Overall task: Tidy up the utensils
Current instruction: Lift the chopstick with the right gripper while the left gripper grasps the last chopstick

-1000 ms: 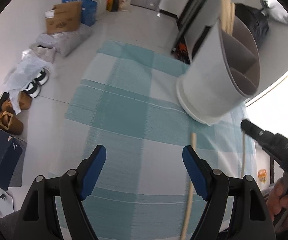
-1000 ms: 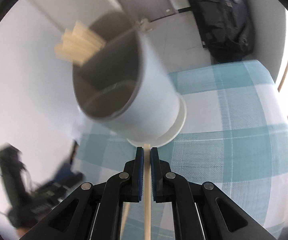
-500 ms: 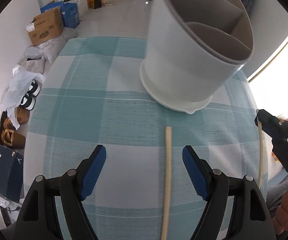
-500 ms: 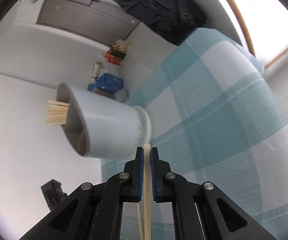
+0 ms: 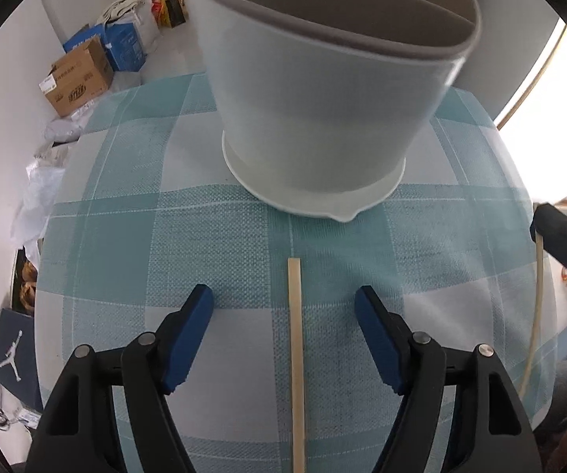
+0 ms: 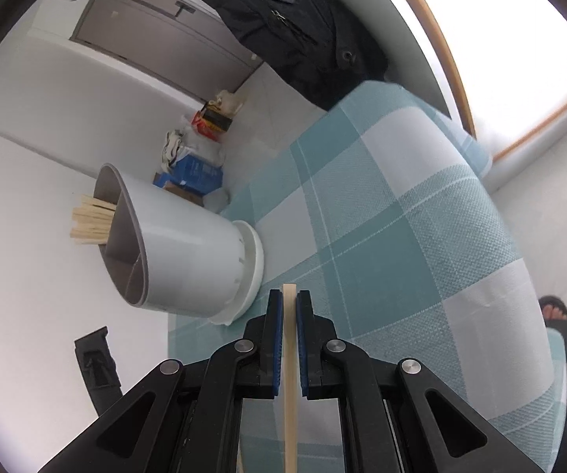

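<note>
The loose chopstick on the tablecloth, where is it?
In the left wrist view, the chopstick lies flat on the checked tablecloth, between the closing left tool pads, just before the white holder.

We saw bright daylight from a blown-out window [image 6: 519, 31], soft shadows on the checked tablecloth [image 5: 133, 268], strong fisheye bending with dark corners, and slight blur at the edges

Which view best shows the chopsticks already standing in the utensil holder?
The right wrist view: the bundle of chopsticks pokes out of one compartment of the holder. In the left wrist view the holder fills the frame top and those sticks are cut off.
</note>
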A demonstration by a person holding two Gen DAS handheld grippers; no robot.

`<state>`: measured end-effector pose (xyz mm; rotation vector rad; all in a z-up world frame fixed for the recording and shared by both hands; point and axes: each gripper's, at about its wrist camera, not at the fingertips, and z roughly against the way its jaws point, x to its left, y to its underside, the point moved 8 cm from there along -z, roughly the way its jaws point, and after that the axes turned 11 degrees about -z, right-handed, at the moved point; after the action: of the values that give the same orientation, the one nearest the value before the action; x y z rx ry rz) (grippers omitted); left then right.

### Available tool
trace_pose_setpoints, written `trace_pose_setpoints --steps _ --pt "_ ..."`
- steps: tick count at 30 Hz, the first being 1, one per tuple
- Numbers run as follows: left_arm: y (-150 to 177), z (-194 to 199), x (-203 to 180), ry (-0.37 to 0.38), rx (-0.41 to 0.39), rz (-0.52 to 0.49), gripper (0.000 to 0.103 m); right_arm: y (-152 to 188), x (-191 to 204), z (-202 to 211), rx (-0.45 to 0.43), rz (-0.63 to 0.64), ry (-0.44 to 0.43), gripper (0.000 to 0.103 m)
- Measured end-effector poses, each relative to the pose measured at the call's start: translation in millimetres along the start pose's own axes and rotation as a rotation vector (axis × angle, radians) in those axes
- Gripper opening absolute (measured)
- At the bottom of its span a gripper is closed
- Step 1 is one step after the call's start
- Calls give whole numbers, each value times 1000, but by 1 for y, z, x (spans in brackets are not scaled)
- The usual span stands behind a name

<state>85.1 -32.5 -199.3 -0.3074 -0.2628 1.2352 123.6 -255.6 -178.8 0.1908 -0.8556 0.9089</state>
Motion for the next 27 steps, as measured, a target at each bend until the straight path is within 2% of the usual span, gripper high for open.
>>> trace_pose_setpoints --steps 3,5,6,10,15,17,21,27 --pt "-1 0 4 -11 -7 12 54 0 -3 -1 -32 -2 29 6" --pt "-6 1 4 -13 -14 6 27 0 -10 -2 -24 -59 20 6" --pt "-7 1 3 -6 -18 4 20 0 -16 -4 -12 -101 17 6" --pt "-12 -4 3 2 -14 1 4 0 -23 -2 10 -188 -7 6" --pt "-15 -4 14 77 -10 84 2 -4 -17 14 -11 -166 -31 6" --pt "-16 0 24 105 -38 141 2 -6 -17 21 -18 -173 -43 6" --pt "-21 19 34 100 -125 177 2 -8 -23 30 -43 -184 -35 6" --pt "-31 63 35 71 -307 197 2 -10 -11 41 -132 -97 -26 6"
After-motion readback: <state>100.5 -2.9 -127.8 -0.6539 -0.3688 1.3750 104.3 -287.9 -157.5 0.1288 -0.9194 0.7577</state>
